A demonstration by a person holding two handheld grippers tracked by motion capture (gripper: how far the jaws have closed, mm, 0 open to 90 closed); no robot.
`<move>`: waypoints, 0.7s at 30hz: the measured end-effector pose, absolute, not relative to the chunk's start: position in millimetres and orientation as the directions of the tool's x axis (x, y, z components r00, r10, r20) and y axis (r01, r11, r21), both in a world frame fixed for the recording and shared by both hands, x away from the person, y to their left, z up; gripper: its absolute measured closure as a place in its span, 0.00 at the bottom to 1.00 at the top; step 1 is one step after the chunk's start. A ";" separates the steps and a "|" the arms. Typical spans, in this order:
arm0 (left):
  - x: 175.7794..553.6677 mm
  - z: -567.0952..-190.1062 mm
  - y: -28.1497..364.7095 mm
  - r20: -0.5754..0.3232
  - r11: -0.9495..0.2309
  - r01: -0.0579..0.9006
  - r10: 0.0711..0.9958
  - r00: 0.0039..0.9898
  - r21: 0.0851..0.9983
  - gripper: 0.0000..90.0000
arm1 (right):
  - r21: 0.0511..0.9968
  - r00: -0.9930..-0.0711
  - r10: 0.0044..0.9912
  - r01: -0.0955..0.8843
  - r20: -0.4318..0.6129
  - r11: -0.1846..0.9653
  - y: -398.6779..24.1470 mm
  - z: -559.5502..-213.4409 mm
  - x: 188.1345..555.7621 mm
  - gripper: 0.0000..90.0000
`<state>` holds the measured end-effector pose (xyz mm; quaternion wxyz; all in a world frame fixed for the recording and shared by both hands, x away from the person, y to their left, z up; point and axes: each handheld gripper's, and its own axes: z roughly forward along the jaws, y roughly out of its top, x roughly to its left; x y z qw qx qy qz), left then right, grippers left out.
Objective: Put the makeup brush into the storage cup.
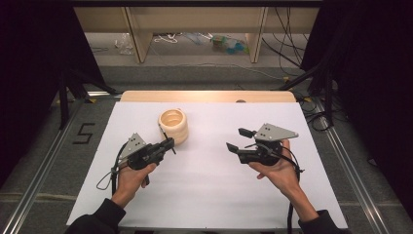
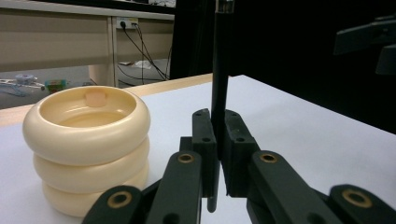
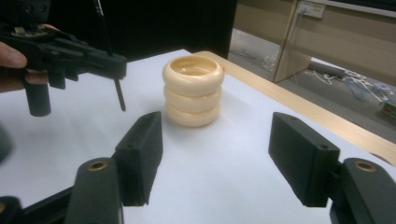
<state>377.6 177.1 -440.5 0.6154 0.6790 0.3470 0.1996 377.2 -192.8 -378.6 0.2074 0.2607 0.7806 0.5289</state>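
A: Cream ribbed cup point(image 1: 174, 125) stands upright on the white bench point(image 1: 209, 195), toward the far edge and left of centre. Something small and pale lies inside it, against the far wall; can't tell what.

B: Left tongs point(image 1: 168, 144)?

A: Pressed together on a thin black stick point(image 2: 219, 84). It runs crosswise through the pads, and its lower end pokes out below them. The tongs sit just beside the cup on its near-right side; whether they touch it I can't tell.

B: Right tongs point(image 1: 238, 140)?

A: Spread, with nothing between the pads. They hang over the bench right of centre, well apart from the cup and pointing toward it.

B: Which step, then?

A: My read: the stick is gripped and about to go into the cup. It isn't over the mouth yet.

B: Next move?

A: Raise the left tongs until the stick's lower end clears the rim, centre it over the opening, lower it, then let go. The cup looks light, so a knock on the rim could tip it. The right tongs could steady its side.
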 end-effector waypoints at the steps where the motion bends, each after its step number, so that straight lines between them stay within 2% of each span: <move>1: 377.9 -440.2 177.9 -0.154 -0.003 0.224 0.719 0.677 0.975 0.95 | 0.936 -0.774 0.631 0.185 -0.049 0.300 -195.2 -380.4 375.7 0.39; 7: 381.5 -437.7 183.8 -0.159 0.009 0.226 0.735 0.659 0.974 0.95 | 0.936 -0.746 0.664 0.199 -0.047 0.290 -205.5 -390.4 367.0 0.34; 9: 382.7 -437.4 185.0 -0.163 0.011 0.230 0.739 0.654 0.973 0.95 | 0.940 -0.746 0.666 0.211 -0.023 0.269 -208.1 -394.1 364.9 0.34; 21: 392.0 -429.4 188.3 -0.159 0.017 0.222 0.748 0.645 0.975 0.95 | 0.935 -0.709 0.704 0.229 -0.029 0.270 -224.7 -408.1 354.6 0.30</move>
